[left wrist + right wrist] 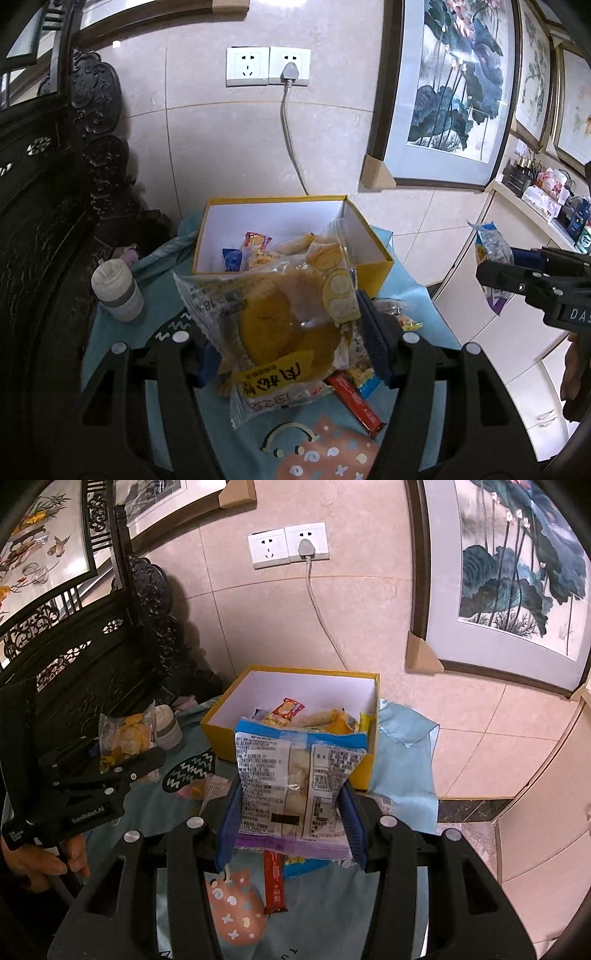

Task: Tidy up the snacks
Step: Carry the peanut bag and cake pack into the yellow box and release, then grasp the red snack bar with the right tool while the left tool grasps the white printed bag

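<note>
1. Left gripper [291, 350]: jaws clamped on a clear-wrapped round cake packet [284, 325], lifted above the blue cloth [162, 295]; the packet hangs between the pads by its lower part, its top flopping toward the yellow box [380, 264]; risk judged: slippery film could slide out before it clears the near wall.
2. Cup with lid [116, 291] stands far left on the cloth, near the left gripper's path; a wide swing might tip it.
3. Yellow box sits at the far edge of the cloth, open, several snacks already inside; their labels are too small to read.
4. Loose snacks, including a red bar [275, 882], lie on the cloth under both grippers, partly hidden by the held packets; count cannot be told.
5. Right gripper [291, 823]: jaws closed on a blue-and-white snack bag [295, 775], held upright just near the box; a soft bag may snag the box rim [218, 734] if released early.
</note>
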`<state>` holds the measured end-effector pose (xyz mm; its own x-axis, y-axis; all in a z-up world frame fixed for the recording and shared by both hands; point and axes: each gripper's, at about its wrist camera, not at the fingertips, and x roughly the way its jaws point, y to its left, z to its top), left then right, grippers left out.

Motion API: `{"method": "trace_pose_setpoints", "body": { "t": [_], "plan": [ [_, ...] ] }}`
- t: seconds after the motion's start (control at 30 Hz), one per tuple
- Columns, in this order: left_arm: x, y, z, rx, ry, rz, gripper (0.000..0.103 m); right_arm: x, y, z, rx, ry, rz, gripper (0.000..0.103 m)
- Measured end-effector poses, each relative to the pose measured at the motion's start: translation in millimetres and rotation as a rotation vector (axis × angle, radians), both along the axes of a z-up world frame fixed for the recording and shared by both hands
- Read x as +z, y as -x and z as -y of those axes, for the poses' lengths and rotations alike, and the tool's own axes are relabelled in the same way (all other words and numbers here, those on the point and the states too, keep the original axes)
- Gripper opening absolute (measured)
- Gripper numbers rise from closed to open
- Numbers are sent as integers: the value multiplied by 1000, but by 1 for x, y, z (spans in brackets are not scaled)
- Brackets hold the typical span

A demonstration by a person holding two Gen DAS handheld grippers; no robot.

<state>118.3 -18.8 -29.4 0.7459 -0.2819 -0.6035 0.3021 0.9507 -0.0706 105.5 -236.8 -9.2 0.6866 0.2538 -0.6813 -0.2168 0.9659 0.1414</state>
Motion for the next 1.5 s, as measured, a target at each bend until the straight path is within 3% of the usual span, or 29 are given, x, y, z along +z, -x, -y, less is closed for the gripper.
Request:
{"method": "trace_pose_setpoints", "body": {
  "t": [0.27,0.43,0.47,0.5,0.53,0.57,0.63,0.7,0.77,1.07,1.23,1.4,1.5],
  "plan": [
    [31,-61,19,-13,-31,67,65,29,-56,-8,21,34,49,50],
    [58,-117,33,0,-62,123,67,47,-121,-9,-6,48,64,50],
    [62,-133,39,2,-81,136,72,48,-136,-9,-11,45,58,51],
    [63,-149,42,5,-93,143,87,47,-160,-8,-7,26,33,54],
    [63,-163,43,27,-91,149,91,46,-177,-6,-6,14,14,58],
    [59,-180,39,80,-89,140,99,43,-191,-4,-20,13,2,69],
    [46,-197,28,119,-53,78,101,31,-209,2,-57,37,-34,70],
    [25,-198,13,146,-41,38,101,16,-205,5,-53,38,-55,70],
    [-3,-188,4,143,-79,18,101,-8,-192,4,-40,78,-82,70],
    [-135,-112,-16,143,-108,-191,101,-165,-72,-39,102,133,-385,70],
    [-165,-89,-7,122,-135,-224,101,-206,-32,-65,157,201,-456,70],
    [-177,-86,8,106,-170,-177,101,-226,-31,-76,149,219,-491,70],
    [-188,-88,18,91,-201,-200,101,-240,-32,-86,154,259,-509,66]
  ]
}}
